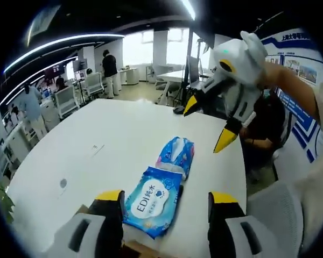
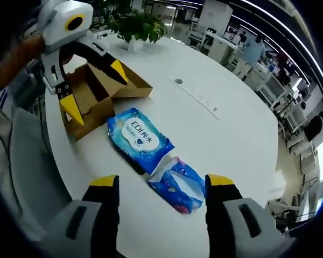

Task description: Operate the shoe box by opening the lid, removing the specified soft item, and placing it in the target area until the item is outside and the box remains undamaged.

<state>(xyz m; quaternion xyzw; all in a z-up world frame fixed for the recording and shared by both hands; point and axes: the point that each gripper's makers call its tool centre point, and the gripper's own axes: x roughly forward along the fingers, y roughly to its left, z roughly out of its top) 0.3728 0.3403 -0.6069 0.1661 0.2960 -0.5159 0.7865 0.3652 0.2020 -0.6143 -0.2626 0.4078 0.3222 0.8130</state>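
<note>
Two soft wipes packs lie on the white table (image 1: 97, 123). The larger blue pack (image 1: 153, 199) (image 2: 140, 138) reads "EDI", and a smaller blue and pink pack (image 1: 176, 155) (image 2: 177, 185) touches its end. An open brown shoe box (image 2: 97, 91) stands near the table edge. In the right gripper view my left gripper (image 2: 95, 88) hangs open over the box, holding nothing. My right gripper (image 1: 208, 122) hovers open above the table's far side, beyond the smaller pack. Each view's own jaws, left gripper (image 1: 167, 201) and right gripper (image 2: 161, 183), stand wide apart with the packs lying on the table beyond them.
A potted plant (image 2: 137, 24) stands at one end of the table. A small round mark (image 1: 63, 183) and a flat label (image 1: 97, 149) lie on the tabletop. A person's sleeve (image 1: 304, 102) holds the right gripper. Office desks, chairs and people fill the background.
</note>
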